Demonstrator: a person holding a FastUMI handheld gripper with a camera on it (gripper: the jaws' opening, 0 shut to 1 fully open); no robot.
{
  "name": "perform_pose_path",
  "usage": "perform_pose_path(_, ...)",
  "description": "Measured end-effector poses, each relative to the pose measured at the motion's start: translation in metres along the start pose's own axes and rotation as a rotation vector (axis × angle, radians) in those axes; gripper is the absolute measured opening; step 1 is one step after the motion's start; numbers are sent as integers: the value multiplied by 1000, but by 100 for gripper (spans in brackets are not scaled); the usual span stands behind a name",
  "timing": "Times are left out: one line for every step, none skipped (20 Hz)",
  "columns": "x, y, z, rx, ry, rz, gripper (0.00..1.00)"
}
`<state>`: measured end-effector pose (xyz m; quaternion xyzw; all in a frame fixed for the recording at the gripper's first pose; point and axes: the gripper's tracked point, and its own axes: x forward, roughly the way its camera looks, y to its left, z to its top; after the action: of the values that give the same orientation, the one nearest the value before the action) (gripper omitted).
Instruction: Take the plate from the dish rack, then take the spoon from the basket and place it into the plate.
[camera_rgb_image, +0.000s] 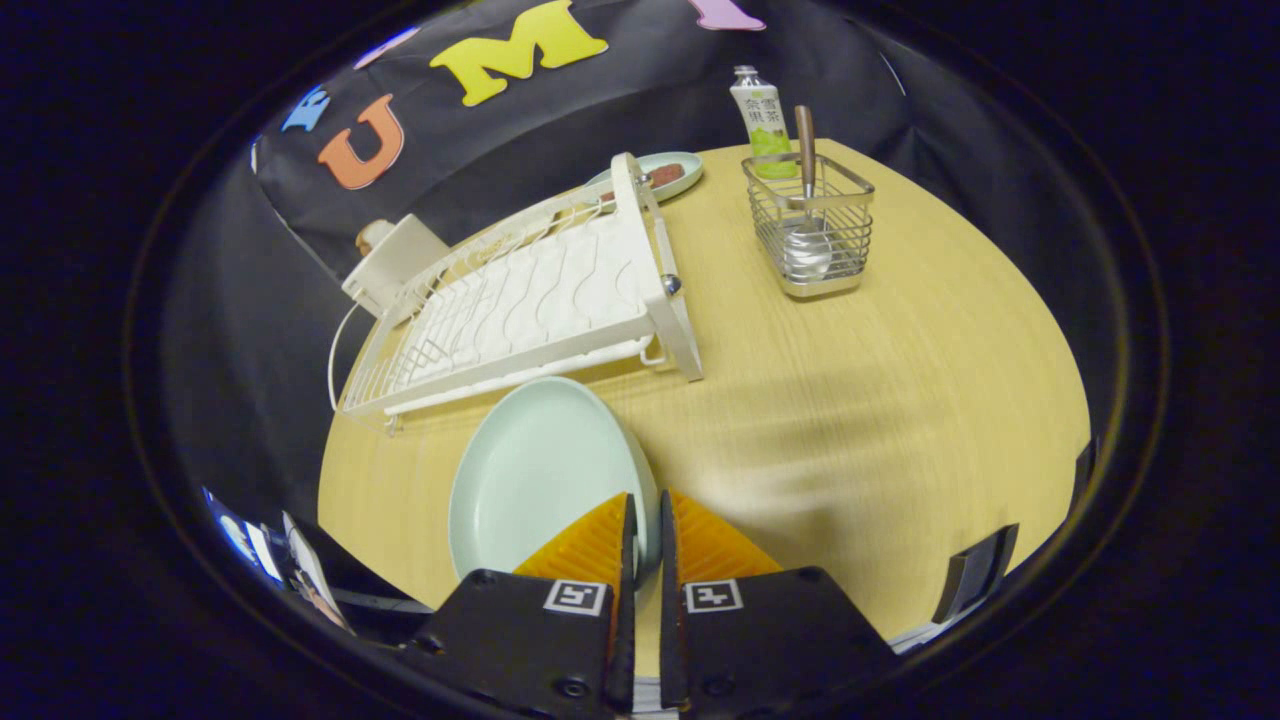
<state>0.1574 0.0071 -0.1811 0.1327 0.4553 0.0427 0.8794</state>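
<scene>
Item one: gripper (646, 520), its two fingers drawn nearly together with a narrow slit between them, clamped on the near rim of a pale mint-green round ceramic plate (535, 475); the rim passes into the slit and both fingers press on it. The plate lies just ahead of the fingers toward eleven o'clock, low over the round light-wood desk (880, 400), its far edge close to the front of the rack; whether it rests on the desk or is held slightly above it cannot be told. Item two: white wire-and-plastic dish rack (530, 300) with a wavy drain tray, beyond the plate at eleven o'clock, standing on the desk, no dishes in it. Item three: silver wire basket (812, 225), square, at one o'clock beyond the fingers, well apart from the rack. Item four: metal spoon with a brown wooden handle (806, 215), upright in the basket, bowl down, handle rising above the basket's rim. Item five: white-and-green drink carton (760, 120), upright just behind the basket at the desk's far edge. Item six: small pale green dish (670, 175) holding something reddish brown, behind the far corner of the rack at twelve o'clock. Item seven: cream-coloured boxy container (395, 262), at the rack's far left end at ten o'clock.
</scene>
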Motion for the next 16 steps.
perform_pose_path(0, -3, -1, -8, -3, -15, 16)
perform_pose_path(-1, -9, -1, -18, -12, -46, 17)
perform_pose_path(0, -15, -1, -31, -27, -75, 18)
perform_pose_path(-2, -17, -2, -43, -35, -85, 14)
perform_pose_path(-4, -16, -1, -49, -46, -78, 18)
perform_pose_path(-6, -17, 1, -65, -64, -73, 31)
perform_pose_path(-10, -19, 5, -86, -90, -81, 37)
perform_pose_path(-15, -24, 9, -105, -117, -98, 47)
perform_pose_path(-20, -28, 12, -115, -139, -114, 57)
perform_pose_path(-24, -29, 15, -123, -156, -118, 72)
perform_pose_path(-29, -29, 18, -130, -171, -112, 74)
perform_pose_path(-33, -32, 22, -129, -188, -114, 83)
perform_pose_path(-35, -40, 29, -126, -206, -139, 88)
perform_pose_path(-37, -45, 33, -132, -224, -154, 99)
perform_pose_path(-39, -51, 41, -137, -238, -167, 100)
perform_pose_path(-41, -57, 47, -140, -248, -182, 100)
